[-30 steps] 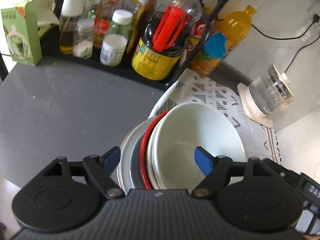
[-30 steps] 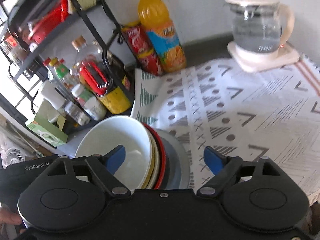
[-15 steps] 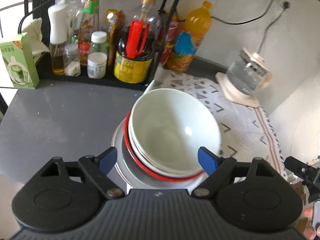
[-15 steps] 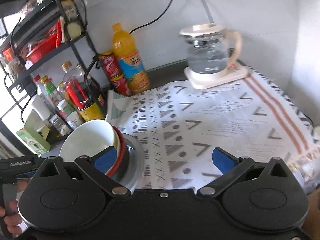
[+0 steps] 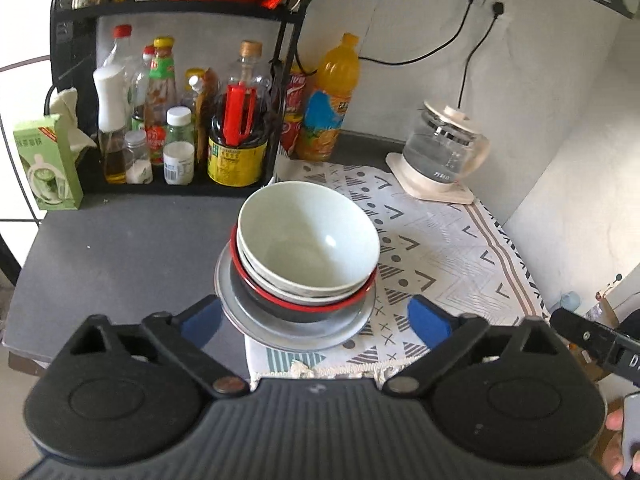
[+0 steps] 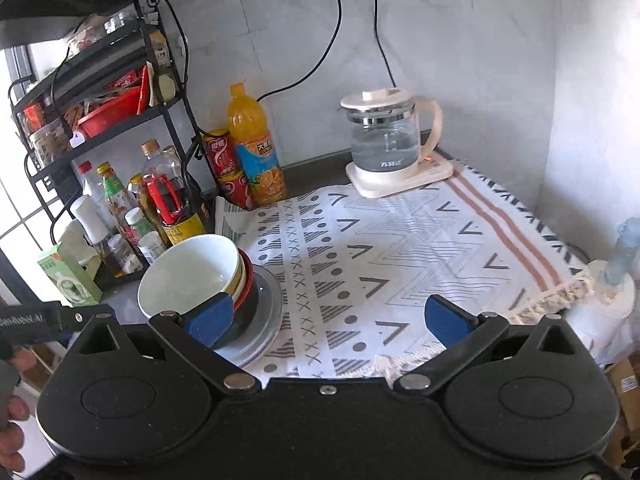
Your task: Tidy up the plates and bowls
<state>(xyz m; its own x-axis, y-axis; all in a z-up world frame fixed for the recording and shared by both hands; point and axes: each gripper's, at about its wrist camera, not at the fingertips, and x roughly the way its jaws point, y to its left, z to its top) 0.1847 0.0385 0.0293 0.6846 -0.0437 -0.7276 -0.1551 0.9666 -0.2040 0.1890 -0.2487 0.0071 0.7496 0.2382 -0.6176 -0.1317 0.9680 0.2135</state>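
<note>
A white bowl (image 5: pixel 308 240) tops the stack of dishes, nested in other bowls, among them a red-rimmed bowl (image 5: pixel 360 300), and all of it rests on a grey plate (image 5: pixel 296 336) at the bottom. The stack stands upright, the top bowl's mouth tilted slightly, leaning away from the patterned cloth's middle in the right wrist view. The plate sits across the left edge of the patterned cloth (image 6: pixel 380 248), partly on the cloth and partly on the bare dark counter (image 5: pixel 120 248), near the counter's front edge.

Behind the stack, along the back left of the counter, a black wire rack (image 6: pixel 100 120) holds sauce and seasoning bottles, with a dark soy-sauce bottle with a red handle (image 5: pixel 238 136) nearest the bowls. A green carton (image 5: pixel 48 164) stands at the rack's left end. An orange drink bottle (image 6: pixel 254 144) and red cans (image 6: pixel 224 168) stand at the cloth's back left corner. A glass kettle on a cream base (image 6: pixel 394 148) occupies the back right corner of the cloth, its cord running up to a wall socket.

The left gripper (image 5: pixel 314 320) hangs just in front of the stack, its jaws opening, the blue pads either side of the plate's near rim without touching it. The right gripper (image 6: pixel 330 318) is spread wide over bare cloth, its left pad in front of the stack, gripping nothing.
</note>
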